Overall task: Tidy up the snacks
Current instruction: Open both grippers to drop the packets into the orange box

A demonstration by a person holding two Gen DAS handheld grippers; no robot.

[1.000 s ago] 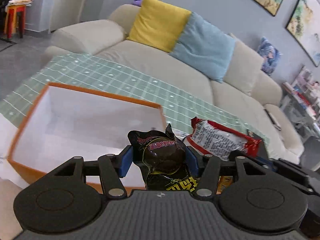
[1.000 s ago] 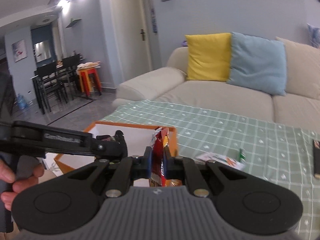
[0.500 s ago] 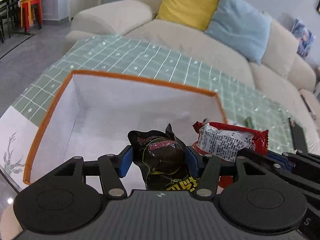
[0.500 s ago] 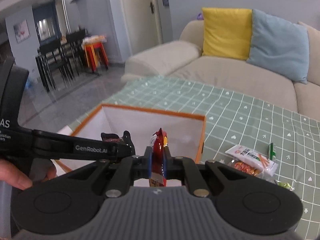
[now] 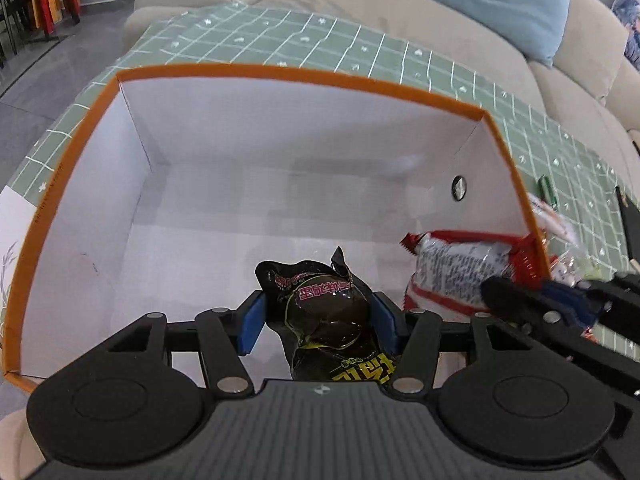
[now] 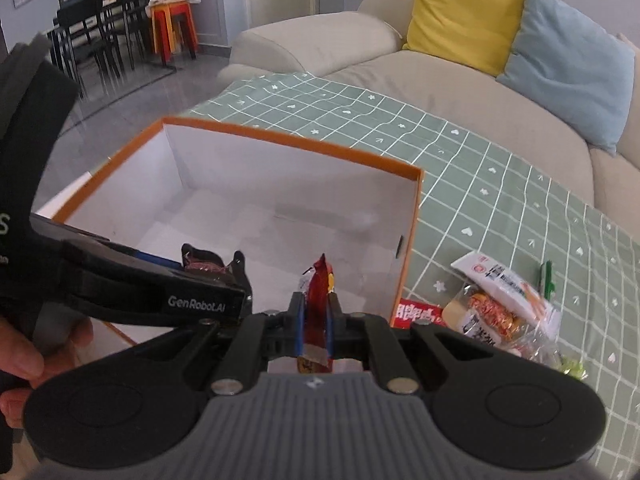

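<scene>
Both claws clamped on snacks over the box
Left claw [image 5: 318,322] grips a black packet [image 5: 326,320]; right claw [image 6: 314,326] pinches a red packet [image 6: 318,304] above the orange-rimmed box [image 5: 280,74].

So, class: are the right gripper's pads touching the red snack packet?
Touching: the right wrist view shows the right gripper shut on the red snack packet, both pads pressed against it.

Beige sofa [image 6: 360,52] with yellow cushion [image 6: 464,12] and blue cushion [image 6: 568,68]; red stools [image 6: 174,26] near dark dining chairs [image 6: 116,20]
</scene>
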